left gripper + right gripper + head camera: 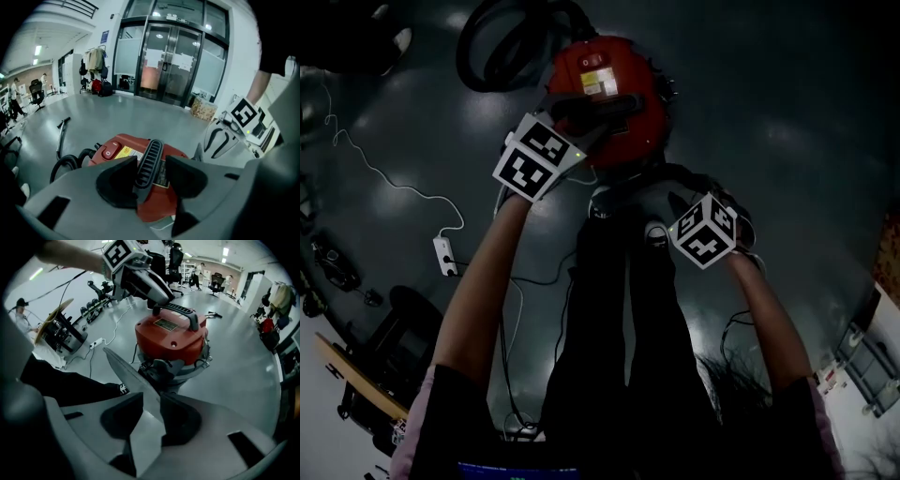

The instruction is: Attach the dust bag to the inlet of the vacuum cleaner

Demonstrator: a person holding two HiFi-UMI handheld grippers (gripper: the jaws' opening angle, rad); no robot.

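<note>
The vacuum cleaner (pixel 609 84) stands on the floor below both grippers, with its red top (pixel 171 336) over a grey lower part (pixel 174 367). The step in hand looks like bringing the dust bag (pixel 133 378) to the machine while the other hand minds the top by its black ribbed handle (pixel 152 149). No view shows the inlet, so I judge the first need is to find it before the bag goes down. The bag should then meet it flat and square, not edge-on. It should be held near its stiff part so the sheet does not fold, and pushed on evenly rather than from one corner. The top must be kept from swinging into the bag.

The bag shows as a thin grey sheet. It runs up and away from the right gripper (pixel 151 397), whose jaws are pinching it, and the rest of it hangs down behind them. The vacuum cleaner lies straight ahead of these jaws, beyond the sheet's far tip and apart from it.

The left gripper (pixel 151 161) has its jaws spread on either side of the handle. The handle lies between them and leans against one jaw, and a sliver of the label shows beside the other. It looks loosely straddled rather than squeezed.
</note>
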